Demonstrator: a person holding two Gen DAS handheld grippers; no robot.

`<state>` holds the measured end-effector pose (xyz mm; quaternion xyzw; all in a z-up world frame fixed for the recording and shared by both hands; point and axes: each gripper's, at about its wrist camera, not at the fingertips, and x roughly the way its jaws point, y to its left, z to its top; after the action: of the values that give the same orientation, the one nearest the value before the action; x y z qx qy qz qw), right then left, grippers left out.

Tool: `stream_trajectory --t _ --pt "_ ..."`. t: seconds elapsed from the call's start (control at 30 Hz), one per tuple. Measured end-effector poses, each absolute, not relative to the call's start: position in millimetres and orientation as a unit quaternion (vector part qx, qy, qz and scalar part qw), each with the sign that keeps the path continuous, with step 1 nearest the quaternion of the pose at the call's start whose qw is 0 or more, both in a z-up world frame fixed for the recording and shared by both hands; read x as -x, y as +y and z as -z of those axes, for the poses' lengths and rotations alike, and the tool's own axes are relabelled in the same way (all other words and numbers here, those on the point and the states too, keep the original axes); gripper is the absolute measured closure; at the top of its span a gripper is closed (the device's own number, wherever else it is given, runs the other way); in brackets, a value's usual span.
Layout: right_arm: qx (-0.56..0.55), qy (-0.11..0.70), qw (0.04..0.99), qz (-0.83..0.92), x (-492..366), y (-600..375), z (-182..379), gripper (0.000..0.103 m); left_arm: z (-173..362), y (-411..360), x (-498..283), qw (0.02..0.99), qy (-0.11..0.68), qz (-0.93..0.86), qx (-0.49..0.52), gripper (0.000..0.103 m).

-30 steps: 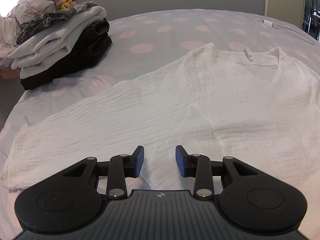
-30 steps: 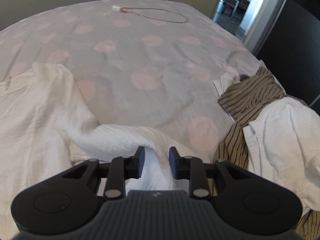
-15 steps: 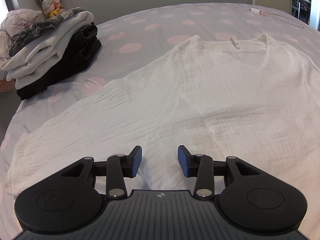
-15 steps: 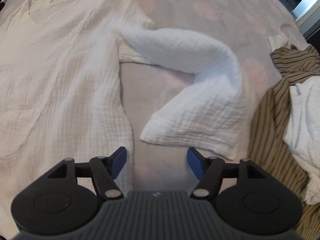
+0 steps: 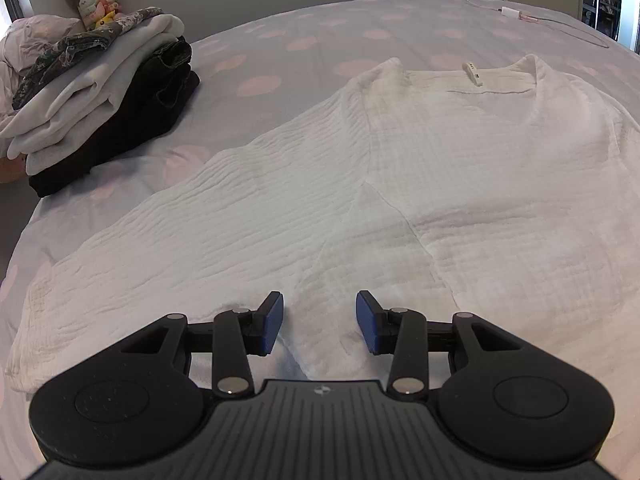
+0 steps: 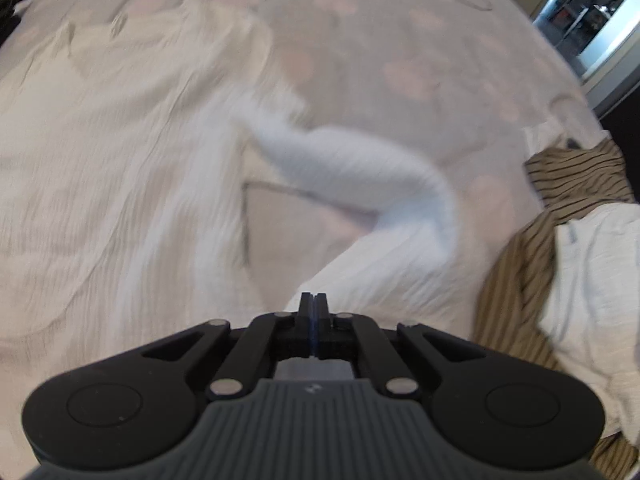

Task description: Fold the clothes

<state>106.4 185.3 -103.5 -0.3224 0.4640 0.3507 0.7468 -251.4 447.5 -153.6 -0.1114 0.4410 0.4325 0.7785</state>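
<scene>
Right gripper (image 6: pixel 315 300) has snapped closed from wide open, apparently pinching the cuff of the white shirt (image 5: pixel 460 168) spread on the bed (image 5: pixel 280 32); its sleeve (image 6: pixel 360 168) trails toward 1 o'clock. Left gripper (image 5: pixel 319 322) hovers half-open and empty over the hem, so we can start the sleeve fold.

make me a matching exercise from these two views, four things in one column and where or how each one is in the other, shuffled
Things:
1. white top
2. folded pile
3. striped garment
4. right tool

States:
A. crumpled at the bed's right edge
B. shut, nothing visible between its pads
C. spread flat on the dotted bed sheet
D. stacked at the far left corner of the bed

Pairs: 1-C, 2-D, 3-A, 4-B
</scene>
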Motion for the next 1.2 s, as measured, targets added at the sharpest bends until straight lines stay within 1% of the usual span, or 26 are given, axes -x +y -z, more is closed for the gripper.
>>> stream_trajectory --t 0.17,0.3,0.4,0.5,0.53,0.6,0.63,0.67,0.7,0.8,0.87,1.03,1.1,1.13,1.2 --pt "0.307 0.437 0.783 -0.318 -149.7 175.1 65.2 0.103 154.8 450.8 253.4 0.776 0.438 -0.440 0.112 0.056" --pt "0.283 0.427 0.807 -0.294 -182.4 164.1 46.3 0.103 152.1 455.0 255.0 0.781 0.423 -0.443 0.122 0.056" --pt "0.251 0.449 0.800 -0.310 -194.6 154.9 45.8 0.103 149.9 455.1 251.8 0.786 0.416 -0.443 0.117 0.056" --pt "0.258 0.458 0.778 -0.345 -181.3 157.6 59.0 0.101 149.6 453.1 246.5 0.788 0.413 -0.445 0.100 0.056" --pt "0.260 0.462 0.768 -0.359 -175.5 159.3 64.9 0.098 149.8 452.6 244.8 0.789 0.414 -0.445 0.095 0.056" --pt "0.260 0.478 0.745 -0.386 -161.8 163.6 80.5 0.095 150.9 452.3 242.3 0.787 0.416 -0.446 0.088 0.056" --pt "0.262 0.485 0.733 -0.399 -154.2 166.4 88.8 0.084 151.8 452.5 241.5 0.786 0.418 -0.448 0.085 0.056" --pt "0.270 0.488 0.722 -0.410 -145.0 170.7 98.6 0.070 152.7 452.7 240.6 0.784 0.420 -0.449 0.082 0.056" --pt "0.280 0.488 0.712 -0.419 -138.1 174.4 107.9 0.066 153.7 452.9 239.8 0.783 0.421 -0.451 0.079 0.056" --pt "0.297 0.505 0.683 -0.436 -129.9 181.9 133.5 0.065 157.7 457.0 239.9 0.775 0.426 -0.460 0.076 0.056" --pt "0.301 0.513 0.676 -0.436 -130.1 184.7 146.2 0.060 160.0 460.7 241.4 0.771 0.428 -0.465 0.079 0.056" --pt "0.308 0.520 0.669 -0.432 -135.8 188.1 164.1 0.060 164.6 464.6 239.3 0.765 0.435 -0.468 0.079 0.056" --pt "0.322 0.511 0.669 -0.433 -134.6 188.1 163.9 0.072 166.3 463.7 237.3 0.764 0.439 -0.467 0.071 0.056" --pt "0.330 0.505 0.670 -0.432 -135.4 187.0 161.6 0.084 167.1 463.3 236.4 0.764 0.440 -0.467 0.068 0.056" --pt "0.332 0.500 0.671 -0.436 -139.5 182.7 152.6 0.087 167.5 462.9 235.5 0.764 0.440 -0.467 0.064 0.056"
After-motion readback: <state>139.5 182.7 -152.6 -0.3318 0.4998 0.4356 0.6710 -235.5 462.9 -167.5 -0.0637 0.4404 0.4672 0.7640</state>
